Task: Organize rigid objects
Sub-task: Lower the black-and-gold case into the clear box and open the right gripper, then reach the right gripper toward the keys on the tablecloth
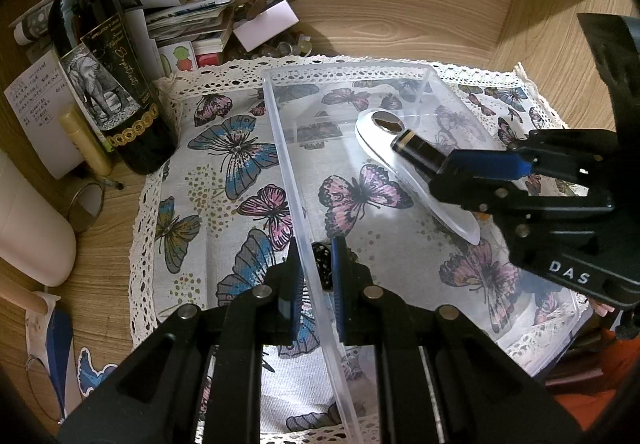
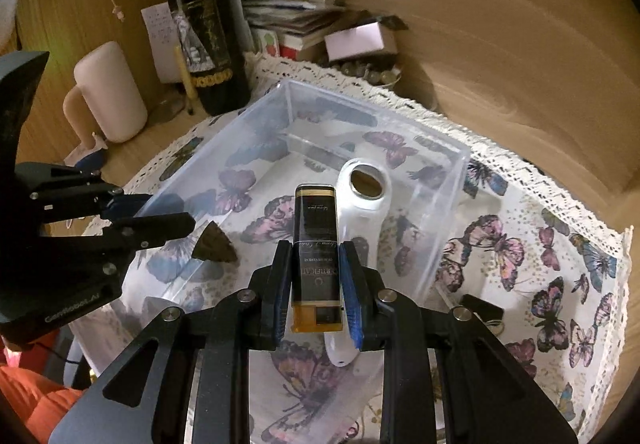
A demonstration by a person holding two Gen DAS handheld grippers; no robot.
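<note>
A clear plastic bin point(image 1: 280, 132) point(image 2: 452, 180) sits on a butterfly-print cloth point(image 1: 224, 164) point(image 2: 540, 264). My left gripper point(image 1: 316, 276) point(image 2: 152, 218) is shut on the bin's near side wall. My right gripper point(image 2: 316, 284) point(image 1: 460, 160) is shut on a black lighter point(image 2: 316, 240) point(image 1: 420, 150) with an amber end, held over the bin's inside. A white oblong device point(image 1: 384, 140) point(image 2: 364, 188) with a round hole lies in the bin under the lighter. A small dark piece point(image 2: 214, 244) point(image 1: 323, 268) lies inside the bin by the left fingers.
A dark wine bottle point(image 1: 96, 60) point(image 2: 204, 28), a pale tube point(image 1: 86, 140), stacked papers and booklets point(image 1: 188, 16) point(image 2: 292, 12) and a cream mug point(image 2: 112, 92) stand on the wooden desk to the back left. A small black object point(image 2: 480, 308) lies on the cloth right of the bin.
</note>
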